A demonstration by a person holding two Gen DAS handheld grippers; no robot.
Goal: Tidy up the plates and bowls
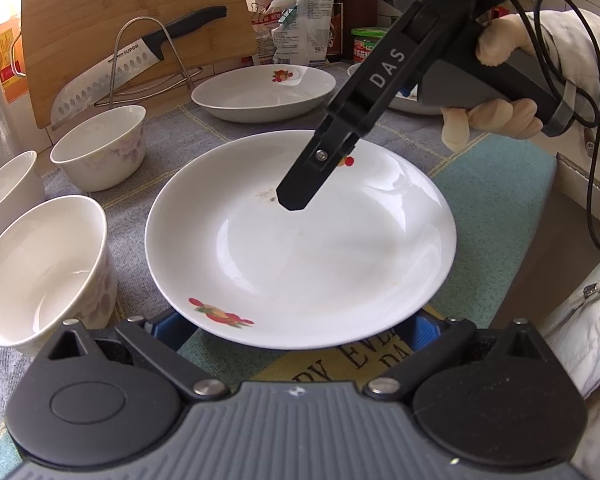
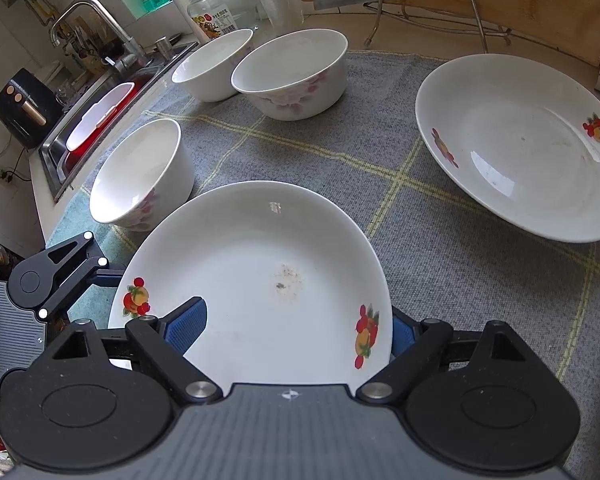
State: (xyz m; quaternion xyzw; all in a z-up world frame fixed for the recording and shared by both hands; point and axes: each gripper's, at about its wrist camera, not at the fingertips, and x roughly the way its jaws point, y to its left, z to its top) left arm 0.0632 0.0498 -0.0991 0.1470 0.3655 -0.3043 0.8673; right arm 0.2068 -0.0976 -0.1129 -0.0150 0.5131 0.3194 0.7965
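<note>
Right tool (image 1: pixel 296 200): black arm lettered "DAS", silver screw near tip, grey handle, black cable looping off behind. Pale glove on hand (image 1: pixel 496 92), white sleeve (image 1: pixel 580 52). Left tool (image 1: pixel 292 320): black linkages, blue ribbed pads, grey ridged body.

My right tongs (image 2: pixel 296 330) point steeply down, jaws spread wide; blue pads (image 2: pixel 186 328) sit on either side of what's between them, contact not clear. From the left cam, the R tool comes in from upper right, one black finger (image 1: pixel 300 188) angled down-left. Gloved right hand (image 1: pixel 496 88) wraps the grey handle, pale sleeve (image 1: pixel 580 60) behind it. My left tongs (image 1: pixel 292 332) also tilt down, jaws wide apart, blue pads (image 1: pixel 426 330) mostly hidden.
</note>
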